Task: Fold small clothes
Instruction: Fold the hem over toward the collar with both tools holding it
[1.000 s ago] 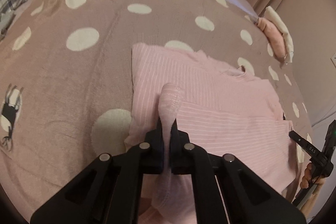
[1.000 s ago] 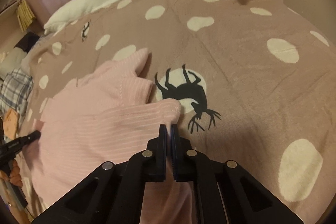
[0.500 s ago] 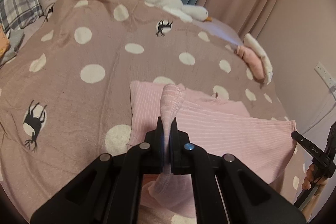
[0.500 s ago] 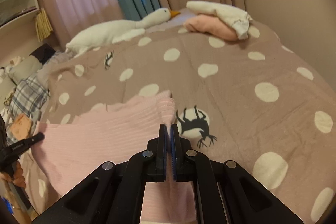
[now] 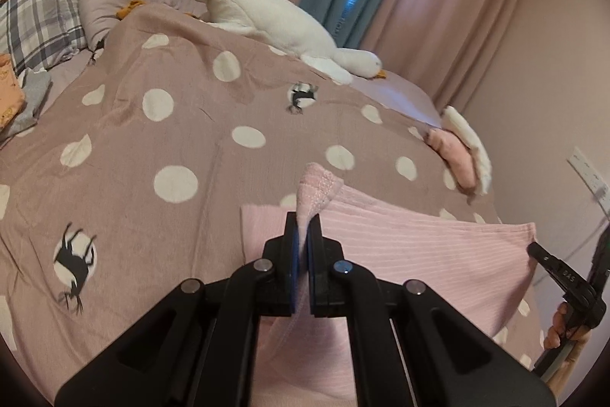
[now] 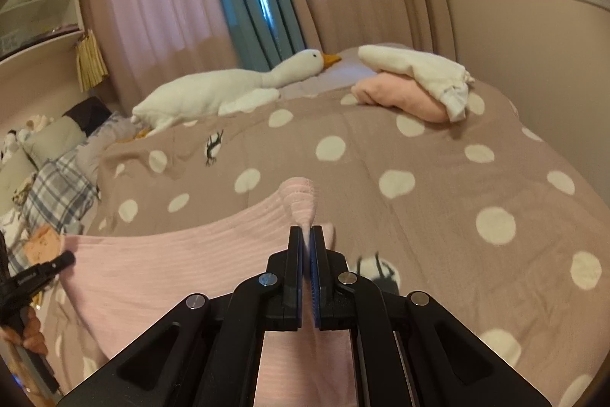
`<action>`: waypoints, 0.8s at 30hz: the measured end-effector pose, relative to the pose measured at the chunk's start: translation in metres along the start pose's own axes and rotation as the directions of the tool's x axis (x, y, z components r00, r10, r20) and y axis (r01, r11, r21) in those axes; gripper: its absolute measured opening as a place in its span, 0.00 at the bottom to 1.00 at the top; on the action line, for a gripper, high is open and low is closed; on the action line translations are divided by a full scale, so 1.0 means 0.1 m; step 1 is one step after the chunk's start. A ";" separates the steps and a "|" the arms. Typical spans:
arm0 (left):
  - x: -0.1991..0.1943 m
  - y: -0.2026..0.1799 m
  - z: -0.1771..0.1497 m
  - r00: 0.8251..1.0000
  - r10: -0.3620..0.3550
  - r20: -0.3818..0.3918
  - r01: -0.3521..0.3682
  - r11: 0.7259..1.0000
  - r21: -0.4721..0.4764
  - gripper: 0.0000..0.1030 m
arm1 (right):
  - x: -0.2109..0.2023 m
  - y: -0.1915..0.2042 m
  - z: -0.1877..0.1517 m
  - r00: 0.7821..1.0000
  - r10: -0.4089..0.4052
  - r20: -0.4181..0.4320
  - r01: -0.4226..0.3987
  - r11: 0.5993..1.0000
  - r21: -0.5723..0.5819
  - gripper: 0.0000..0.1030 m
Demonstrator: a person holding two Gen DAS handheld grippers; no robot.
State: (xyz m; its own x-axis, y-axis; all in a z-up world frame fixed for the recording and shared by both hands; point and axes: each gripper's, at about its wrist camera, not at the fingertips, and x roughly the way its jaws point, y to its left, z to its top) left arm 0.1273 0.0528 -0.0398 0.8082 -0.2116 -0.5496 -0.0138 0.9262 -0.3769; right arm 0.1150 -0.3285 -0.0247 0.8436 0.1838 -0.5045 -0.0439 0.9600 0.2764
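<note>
A pink ribbed garment [image 5: 411,254] is held up above the dotted mauve bedspread [image 5: 160,140], stretched between both grippers. My left gripper [image 5: 303,227] is shut on one corner of it, a bunched cuff sticking up past the fingertips. My right gripper [image 6: 307,235] is shut on the other corner of the pink garment [image 6: 183,254]. Each gripper shows at the edge of the other's view: the right gripper [image 5: 564,277] and the left gripper [image 6: 34,277]. The garment's lower part is hidden behind the fingers.
A white goose plush [image 6: 228,86] lies along the far side of the bed. A stack of folded pink and white clothes [image 6: 415,86] sits at the far right corner. Plaid pillows [image 5: 34,21] and loose clothes [image 5: 15,102] lie at the left. Curtains and a wall stand behind.
Both grippers have risen and tilted up, lifting the pink garment off the bedspread. The views now take in the curtains and the far side of the bed.
</note>
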 end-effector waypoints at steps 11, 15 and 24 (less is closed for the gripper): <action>0.82 0.15 0.36 0.993 0.087 -0.078 -0.090 0.995 -0.033 0.03 | 0.79 0.09 0.23 0.998 -0.032 -0.056 0.033 0.999 0.014 0.05; 1.22 0.26 0.33 0.982 0.110 -0.150 -0.118 0.992 -0.044 0.03 | 1.08 0.09 0.20 0.993 -0.067 -0.099 0.068 0.998 0.006 0.05; 1.75 0.43 0.11 0.947 0.181 -0.264 -0.196 0.980 -0.029 0.03 | 1.66 -0.08 0.03 0.971 -0.098 -0.216 0.108 0.994 0.031 0.05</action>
State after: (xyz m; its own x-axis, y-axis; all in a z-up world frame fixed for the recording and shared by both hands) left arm 0.2743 0.0593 -0.1444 0.6078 -0.1149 -0.7858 -0.1891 0.9401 -0.2837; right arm 0.2570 -0.3066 -0.1078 0.7079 0.1297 -0.6943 0.0639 0.9672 0.2458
